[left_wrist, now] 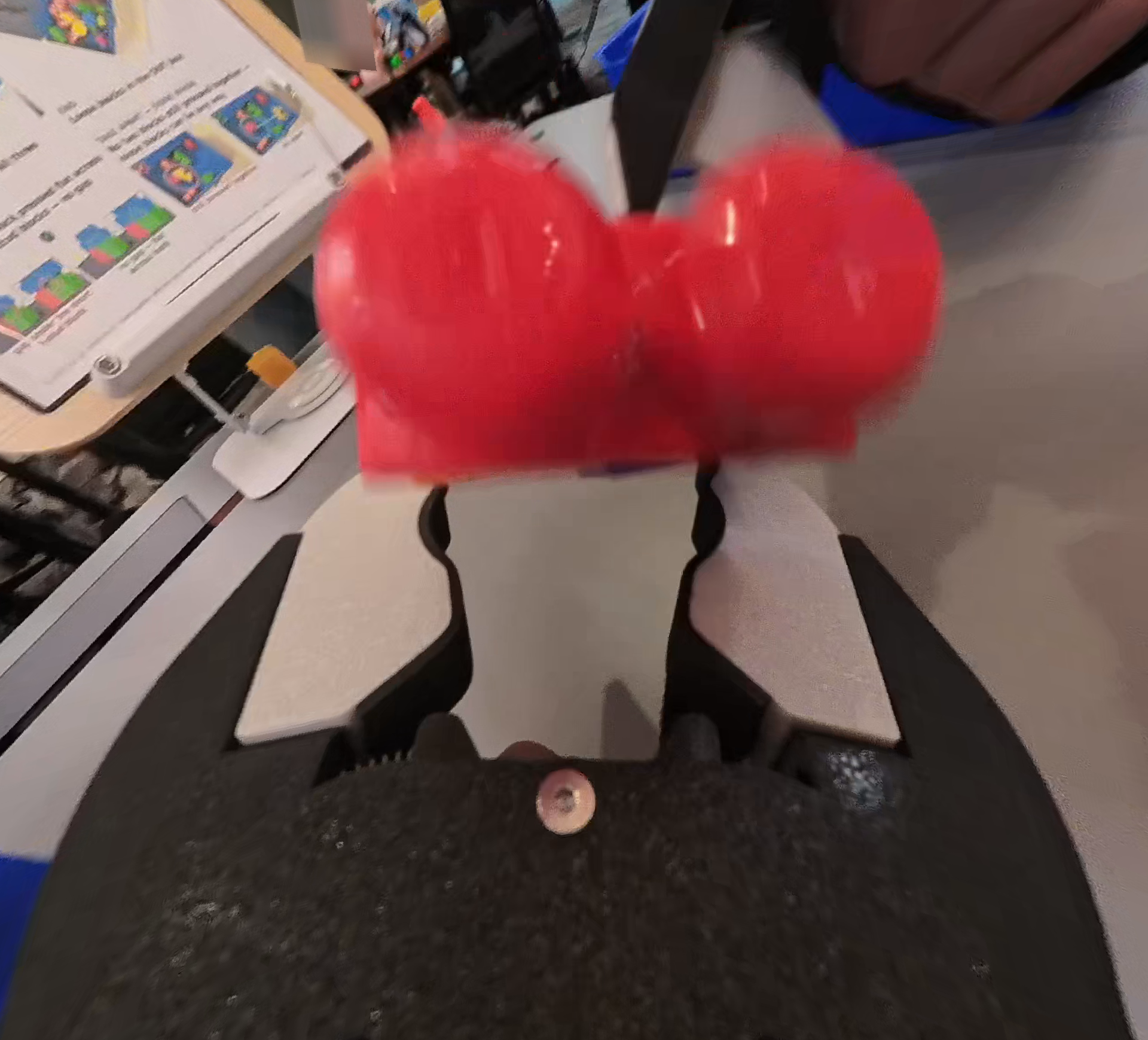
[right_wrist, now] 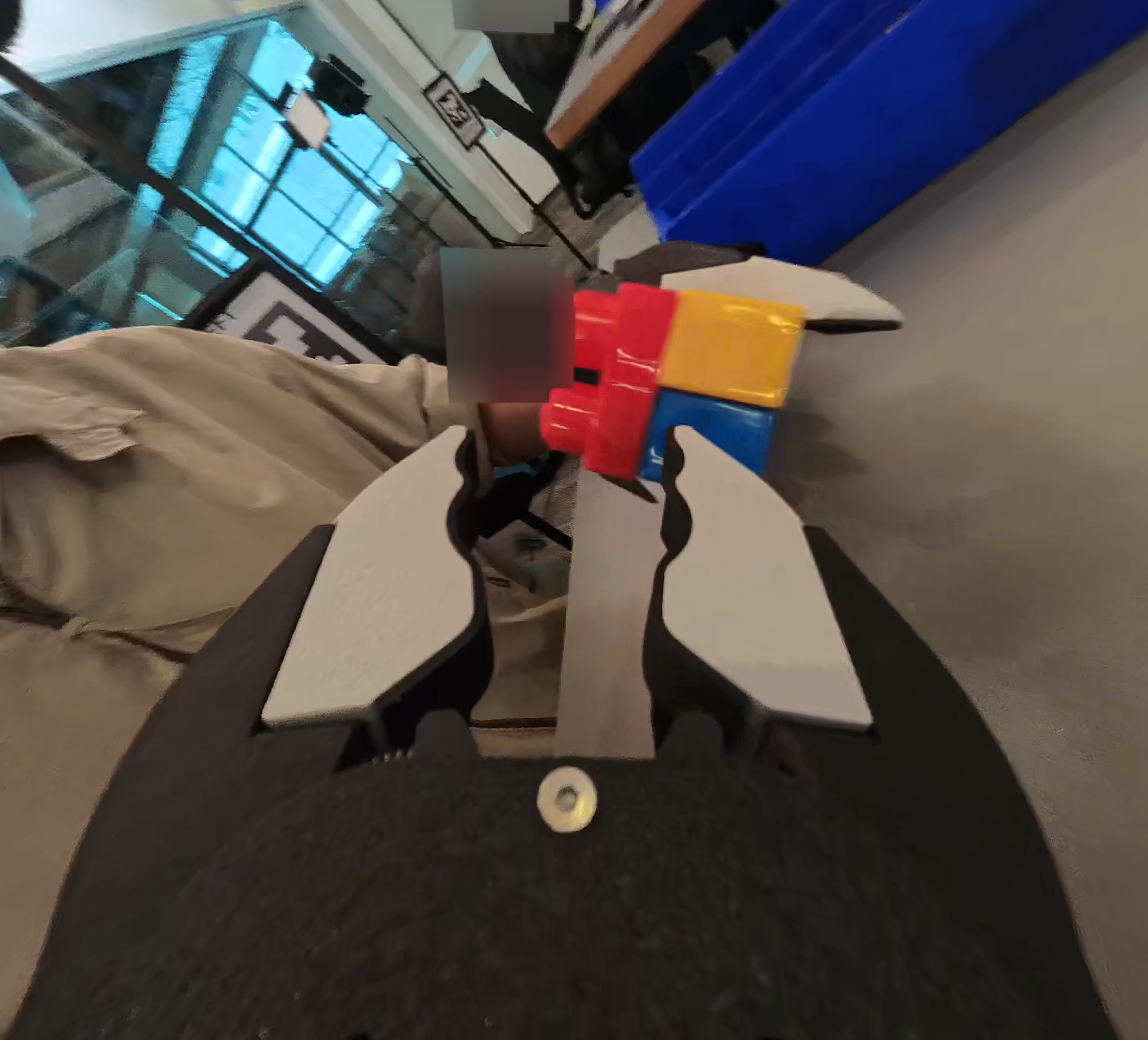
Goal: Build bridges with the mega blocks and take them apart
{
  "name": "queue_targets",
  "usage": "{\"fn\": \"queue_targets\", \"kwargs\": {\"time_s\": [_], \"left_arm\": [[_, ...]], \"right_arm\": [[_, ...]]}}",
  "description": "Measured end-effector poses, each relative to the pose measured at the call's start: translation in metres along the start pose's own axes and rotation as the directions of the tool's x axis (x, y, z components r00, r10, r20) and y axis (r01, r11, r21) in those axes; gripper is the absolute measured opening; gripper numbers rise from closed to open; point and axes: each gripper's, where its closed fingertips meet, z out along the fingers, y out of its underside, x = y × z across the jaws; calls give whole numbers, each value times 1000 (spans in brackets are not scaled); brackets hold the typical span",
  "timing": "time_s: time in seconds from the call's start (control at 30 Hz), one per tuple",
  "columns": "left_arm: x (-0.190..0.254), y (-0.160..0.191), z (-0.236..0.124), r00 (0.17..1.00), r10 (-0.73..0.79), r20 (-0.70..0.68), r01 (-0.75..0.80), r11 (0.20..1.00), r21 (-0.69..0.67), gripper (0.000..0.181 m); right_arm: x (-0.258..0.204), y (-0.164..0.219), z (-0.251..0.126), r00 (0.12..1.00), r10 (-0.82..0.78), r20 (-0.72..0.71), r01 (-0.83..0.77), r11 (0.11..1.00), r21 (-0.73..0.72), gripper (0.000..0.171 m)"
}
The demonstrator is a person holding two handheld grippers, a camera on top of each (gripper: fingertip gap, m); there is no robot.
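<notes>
- Left wrist view: left gripper point(left_wrist: 574, 479) is clamping a red two-stud plastic mega block point(left_wrist: 627, 314), fingers closed against its lower edge; the block is filling mid-frame, studs toward camera, heavily blurred.
- A sliver of blue is showing under the red block's bottom edge; can't tell what it is.
- Laminated instruction sheet on a tan wooden board point(left_wrist: 155, 190) is sitting off to the left, grey tabletop point(left_wrist: 1025, 451) is running along the right.
- Right wrist view: right gripper point(right_wrist: 568, 441) is pointing at a small stack: the red block point(right_wrist: 612, 382) capping a yellow block point(right_wrist: 733, 348) and a blue block point(right_wrist: 714, 438) side by side.
- Its fingers are standing apart, gripping nothing; the right fingertip point(right_wrist: 689, 451) is overlapping the blue block, contact unclear.
- The other gripper's grey finger point(right_wrist: 826, 295) is lying along the yellow block's far side.
- Blue plastic bins point(right_wrist: 901, 78) are sitting beyond on the table.
</notes>
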Motion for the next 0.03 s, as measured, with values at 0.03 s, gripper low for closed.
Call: {"fn": "queue_targets", "kwargs": {"time_s": [0.03], "left_arm": [[5,-8,-4,1000,4,-24,-2,999,48,76]], "right_arm": [[10,3,2,996,-23,-81,20,999,-29,60]]}}
